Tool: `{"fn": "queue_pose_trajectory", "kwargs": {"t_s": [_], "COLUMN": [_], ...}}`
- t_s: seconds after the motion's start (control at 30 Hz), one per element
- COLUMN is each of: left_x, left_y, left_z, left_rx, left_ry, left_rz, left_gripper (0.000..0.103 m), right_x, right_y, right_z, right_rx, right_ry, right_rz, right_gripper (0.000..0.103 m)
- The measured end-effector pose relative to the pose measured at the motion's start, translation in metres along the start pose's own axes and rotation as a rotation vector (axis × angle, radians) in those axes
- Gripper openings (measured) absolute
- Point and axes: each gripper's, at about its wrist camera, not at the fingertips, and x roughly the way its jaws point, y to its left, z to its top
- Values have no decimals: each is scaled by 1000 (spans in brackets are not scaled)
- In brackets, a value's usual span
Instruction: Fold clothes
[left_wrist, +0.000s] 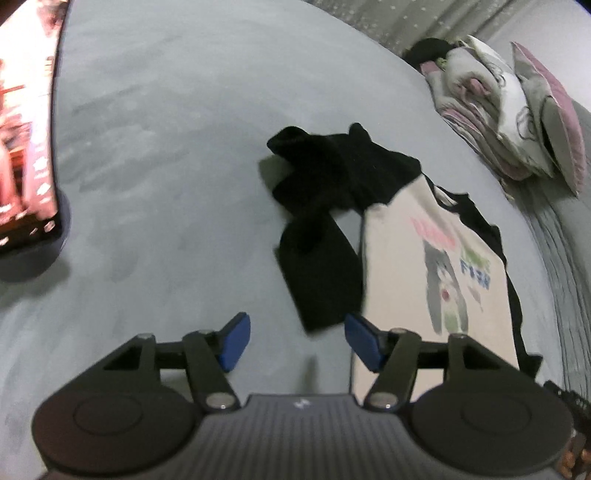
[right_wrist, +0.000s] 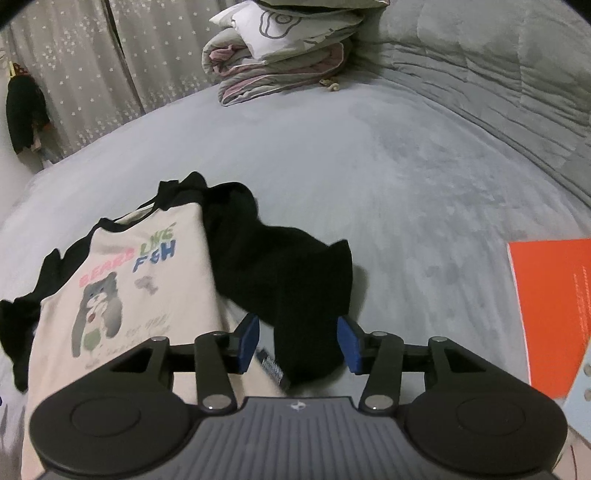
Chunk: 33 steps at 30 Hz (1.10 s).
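One cream T-shirt (right_wrist: 122, 288) with black sleeves and a printed bear lies flat on the grey bedspread (right_wrist: 388, 177), one black sleeve (right_wrist: 295, 295) folded beside it. Two grippers, left gripper (left_wrist: 297, 341) and right gripper (right_wrist: 297, 341), stand half-spread, gripping nothing. One folded quilt stack (right_wrist: 280, 55) sits behind.

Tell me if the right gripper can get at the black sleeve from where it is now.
Probably yes: the right gripper is open, and the black sleeve lies on the bed right ahead of its blue pads, with nothing between them.
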Motion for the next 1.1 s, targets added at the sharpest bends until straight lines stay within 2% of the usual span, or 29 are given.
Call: {"fn": "queue_pose_trajectory", "kwargs": {"t_s": [0.1, 0.23, 0.3, 0.37, 0.47, 0.5, 0.53, 0.6, 0.67, 0.77, 0.83, 0.93, 1.1], "left_x": [20, 42, 52, 60, 66, 67, 65, 60, 53, 39, 37, 40, 58], "left_y": [-7, -21, -28, -31, -30, -29, -30, -34, -38, -40, -42, -41, -30], "left_z": [8, 20, 27, 34, 47, 51, 55, 63, 71, 88, 96, 107, 112], "left_rx": [1, 44, 72, 92, 80, 68, 69, 87, 104, 116, 122, 119, 82], "left_ry": [-1, -40, -67, -88, -106, -109, -130, -194, -259, -324, -327, -304, -241], "left_rz": [16, 90, 141, 206, 248, 253, 278, 356, 430, 514, 584, 677, 735], "left_gripper": [59, 55, 40, 20, 11, 9, 7, 6, 6, 6, 6, 6, 7], "right_x": [20, 47, 60, 73, 88, 90, 93, 95, 92, 85, 82, 80, 89], "right_y": [-3, -4, -4, -3, -2, -1, 1, 3, 1, -6, -14, -32, -58], "right_z": [8, 15, 19, 23, 25, 26, 26, 30, 38, 52, 63, 77, 86], "right_rx": [11, 9, -6, -26, -70, -94, -118, -165, -184, -207, -206, -151, -89], "right_ry": [22, 49, 54, 55, 51, 45, 39, 29, 15, -50, -86, -102, -105], "right_rz": [-5, -19, -35, -54, -78, -86, -93, -107, -130, -238, -306, -359, -464], "right_gripper": [48, 48, 48, 48, 48, 43, 31, 17, 15, 14, 14, 14, 14]}}
